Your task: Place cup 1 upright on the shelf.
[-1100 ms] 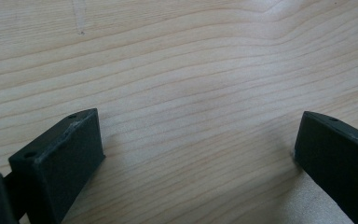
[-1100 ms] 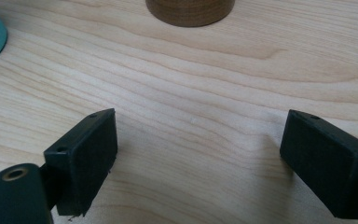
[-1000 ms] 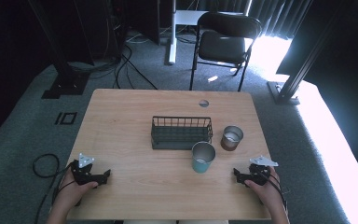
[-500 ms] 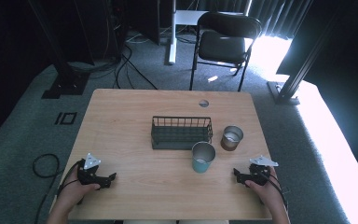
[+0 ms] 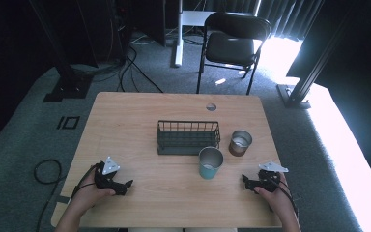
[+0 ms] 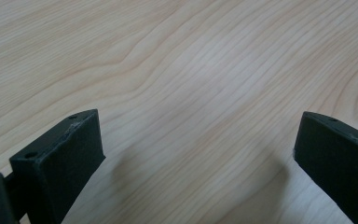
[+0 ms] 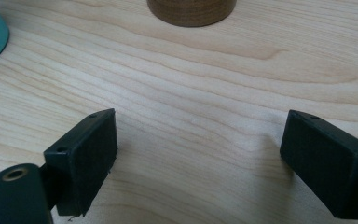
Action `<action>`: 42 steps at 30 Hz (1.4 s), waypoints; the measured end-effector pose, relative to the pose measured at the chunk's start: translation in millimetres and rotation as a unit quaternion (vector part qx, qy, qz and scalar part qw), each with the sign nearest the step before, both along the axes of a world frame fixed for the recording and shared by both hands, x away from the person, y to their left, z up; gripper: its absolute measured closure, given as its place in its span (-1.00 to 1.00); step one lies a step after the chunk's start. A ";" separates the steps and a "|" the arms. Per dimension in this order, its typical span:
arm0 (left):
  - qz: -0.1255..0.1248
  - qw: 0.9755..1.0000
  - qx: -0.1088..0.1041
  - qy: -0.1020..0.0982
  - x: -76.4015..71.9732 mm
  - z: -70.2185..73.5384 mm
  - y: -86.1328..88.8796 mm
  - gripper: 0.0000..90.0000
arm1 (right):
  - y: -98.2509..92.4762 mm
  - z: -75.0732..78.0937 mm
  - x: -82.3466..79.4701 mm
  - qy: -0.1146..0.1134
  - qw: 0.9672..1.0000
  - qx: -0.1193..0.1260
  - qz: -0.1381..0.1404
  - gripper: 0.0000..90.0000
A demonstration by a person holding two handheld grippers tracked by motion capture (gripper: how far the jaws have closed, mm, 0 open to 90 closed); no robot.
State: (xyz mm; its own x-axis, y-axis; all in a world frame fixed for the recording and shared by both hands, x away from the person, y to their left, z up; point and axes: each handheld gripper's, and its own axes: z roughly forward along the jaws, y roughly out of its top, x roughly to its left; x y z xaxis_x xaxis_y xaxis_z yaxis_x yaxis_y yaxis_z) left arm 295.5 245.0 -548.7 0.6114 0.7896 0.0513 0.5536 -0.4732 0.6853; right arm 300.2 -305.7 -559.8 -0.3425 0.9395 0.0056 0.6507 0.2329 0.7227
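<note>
both pairs of jaws stand spread wide with nothing between them, the left gripper (image 5: 128,184) near the table's left edge, the right gripper (image 5: 245,180) near its right, each low over the pale wooden table (image 5: 140,121). a teal metal tumbler (image 5: 210,163) stands at centre just near of the dark wire basket (image 5: 188,137), with a brown metal cup (image 5: 240,142) to its right. both vessels look light, rigid and slippery; gripping across the rim seems safest.

No text, label, brand, number or sign can be read on any surface; the cups, the basket and the worktop all look unmarked.
</note>
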 end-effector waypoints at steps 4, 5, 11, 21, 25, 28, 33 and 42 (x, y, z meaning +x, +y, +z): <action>-0.013 1.000 -0.004 0.002 3.5 -0.6 -8.6 -0.95 | 0.0 0.0 0.0 0.000 1.000 0.000 0.000 -0.77; -0.013 1.000 -0.004 0.002 3.5 -0.6 -8.6 -0.95 | 0.0 0.0 0.0 0.000 1.000 0.000 0.000 -0.77; -0.031 0.999 -0.007 -0.002 6.4 2.2 -23.7 -0.95 | 0.0 0.0 0.0 0.000 1.000 0.000 0.000 -0.77; -0.049 0.999 -0.017 -0.008 11.2 5.7 -41.9 -0.95 | 0.0 0.0 0.0 0.000 1.000 0.000 0.000 -0.77; -0.064 0.998 -0.015 -0.011 12.1 7.6 -51.3 -0.95 | 0.0 0.0 0.0 0.000 1.000 0.000 0.000 -0.77; -0.073 0.997 -0.018 -0.013 13.1 9.6 -58.5 -0.95 | 0.0 0.0 0.0 0.000 1.000 0.000 0.000 -0.77; -0.087 0.996 -0.016 -0.018 14.7 12.6 -69.0 -0.95 | 0.0 0.0 0.0 0.000 1.000 0.000 0.000 -0.77; -0.113 0.993 -0.013 -0.021 16.1 18.3 -88.6 -0.95 | 0.2 0.1 0.0 0.001 1.000 0.001 -0.001 -0.76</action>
